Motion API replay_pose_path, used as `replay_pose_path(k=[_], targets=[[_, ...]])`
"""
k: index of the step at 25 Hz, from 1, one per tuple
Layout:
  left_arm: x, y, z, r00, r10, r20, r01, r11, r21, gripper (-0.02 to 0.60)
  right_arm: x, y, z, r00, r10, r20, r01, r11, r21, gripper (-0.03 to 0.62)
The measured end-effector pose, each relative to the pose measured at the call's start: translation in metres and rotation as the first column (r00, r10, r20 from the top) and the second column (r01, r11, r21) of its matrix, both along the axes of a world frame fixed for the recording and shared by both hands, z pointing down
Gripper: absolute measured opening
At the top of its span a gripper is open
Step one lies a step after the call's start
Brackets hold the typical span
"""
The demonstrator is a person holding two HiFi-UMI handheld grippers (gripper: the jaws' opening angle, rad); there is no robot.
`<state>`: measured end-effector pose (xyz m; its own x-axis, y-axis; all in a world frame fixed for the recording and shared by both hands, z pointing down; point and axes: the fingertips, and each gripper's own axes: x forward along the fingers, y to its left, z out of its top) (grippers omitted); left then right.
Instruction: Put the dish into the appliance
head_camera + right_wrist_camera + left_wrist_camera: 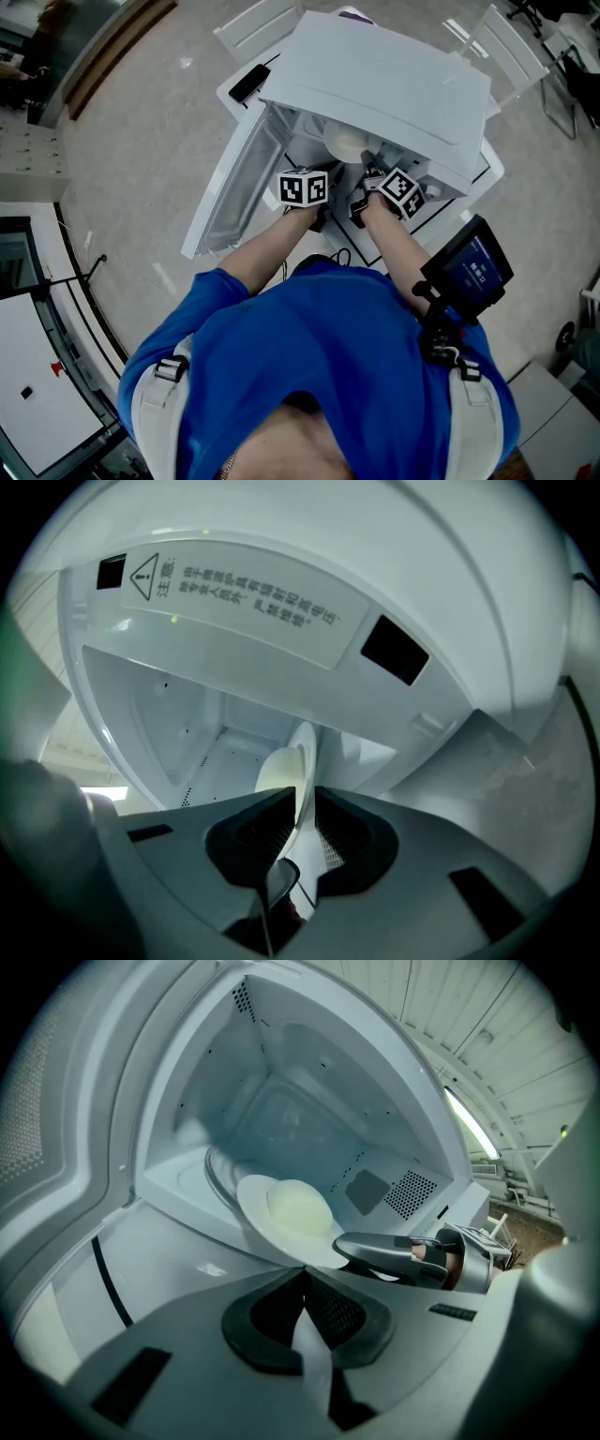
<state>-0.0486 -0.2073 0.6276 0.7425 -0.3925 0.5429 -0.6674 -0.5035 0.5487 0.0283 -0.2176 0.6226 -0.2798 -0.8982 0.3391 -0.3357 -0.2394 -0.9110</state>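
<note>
Pale speckled floor point(141, 141) surrounded a white, smooth-shelled appliance point(375, 75) whose door point(234, 178) stood swung open to the left. Its cavity point(281, 1101) had glossy white walls dotted with small perforations and a dark mesh vent patch on one side.

The dish point(298, 761) was a round, glossy white plate with a pale, cream-coloured dome at its centre. The right gripper point(302, 822) was clamped on its near rim. The ribbed black pads point(258, 832) pinched the thin edge, so in that view the dish stood edge-on, reaching forward into the cavity's mouth.

From the left gripper view the dish point(291, 1213) hung tilted over the sill, just ahead of and slightly right of the left gripper point(305, 1302). That gripper's jaws were closed together with nothing between them, apart from the dish. The right gripper's grey finger point(375, 1246) gripped the rim there.
</note>
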Motion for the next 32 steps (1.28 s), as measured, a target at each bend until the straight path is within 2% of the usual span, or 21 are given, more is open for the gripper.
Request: replay_pose_path(k=[5, 12, 20, 23, 27, 32], targets=[[0.000, -0.005, 0.003, 0.999, -0.023, -0.025, 0.022, 0.999, -0.023, 0.006, -0.007, 0.000, 0.003, 0.999, -0.042, -0.013, 0.042, 0.999, -0.003, 0.038], [-0.005, -0.016, 0.007, 0.998, -0.056, -0.015, 0.055, 0.998, -0.031, 0.006, -0.020, 0.003, 0.002, 0.992, -0.113, -0.055, 0.113, 0.994, 0.001, 0.038], [-0.006, -0.025, 0.007, 0.998, -0.060, 0.002, 0.060, 0.998, -0.026, 0.006, -0.026, 0.006, 0.003, 0.973, -0.168, -0.160, 0.168, 0.986, -0.013, 0.037], [-0.006, -0.027, 0.005, 0.998, -0.057, 0.006, 0.057, 0.998, -0.023, 0.006, -0.026, 0.007, 0.002, 0.945, -0.201, -0.257, 0.200, 0.979, -0.032, 0.038], [-0.006, -0.029, 0.005, 0.999, -0.052, 0.008, 0.052, 0.998, -0.019, 0.006, -0.028, 0.006, 0.002, 0.884, -0.254, -0.393, 0.251, 0.966, -0.061, 0.038], [-0.003, -0.031, 0.002, 0.999, -0.048, 0.007, 0.048, 0.999, -0.014, 0.006, -0.026, 0.005, 0.000, 0.819, -0.298, -0.490, 0.292, 0.952, -0.090, 0.038]])
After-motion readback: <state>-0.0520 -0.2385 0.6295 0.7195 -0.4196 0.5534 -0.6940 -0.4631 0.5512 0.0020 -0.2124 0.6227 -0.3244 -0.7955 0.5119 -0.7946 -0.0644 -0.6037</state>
